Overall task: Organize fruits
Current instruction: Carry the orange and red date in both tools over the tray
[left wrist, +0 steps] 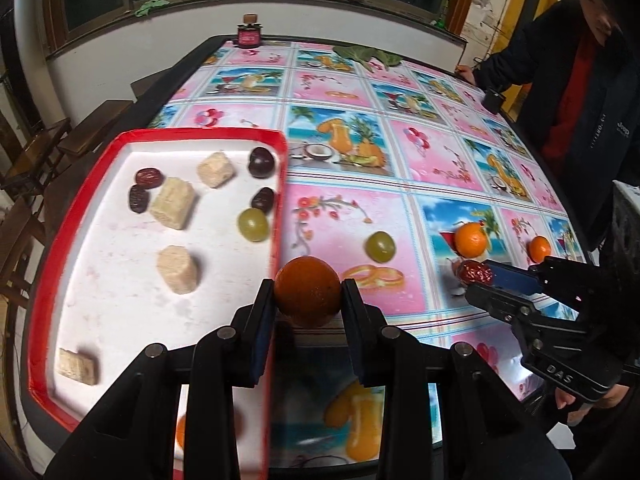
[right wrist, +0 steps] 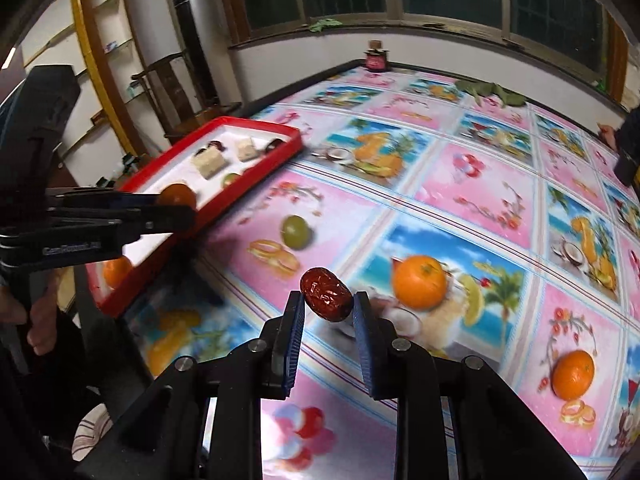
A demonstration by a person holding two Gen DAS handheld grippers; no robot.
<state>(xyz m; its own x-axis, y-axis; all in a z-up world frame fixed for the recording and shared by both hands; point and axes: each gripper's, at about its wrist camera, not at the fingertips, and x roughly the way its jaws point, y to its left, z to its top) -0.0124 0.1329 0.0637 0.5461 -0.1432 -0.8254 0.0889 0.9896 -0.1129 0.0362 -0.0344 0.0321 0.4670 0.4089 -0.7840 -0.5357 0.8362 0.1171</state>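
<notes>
My left gripper [left wrist: 307,297] is shut on a small orange [left wrist: 307,292] and holds it over the right rim of the red tray [left wrist: 280,184]. The tray holds dark dates, a green grape [left wrist: 253,225] and several beige cake blocks. My right gripper [right wrist: 327,299] is shut on a red date [right wrist: 326,294] above the table. It also shows in the left wrist view [left wrist: 476,274]. A green grape [left wrist: 380,246] and two oranges [left wrist: 472,239] [left wrist: 540,249] lie on the patterned tablecloth to the right of the tray.
A dark jar [left wrist: 249,36] stands at the table's far edge, with green leaves [left wrist: 368,55] near it. A person in a dark jacket [left wrist: 580,92] stands at the right side, a small black object [left wrist: 493,100] by their hand. Wooden chairs stand left of the table.
</notes>
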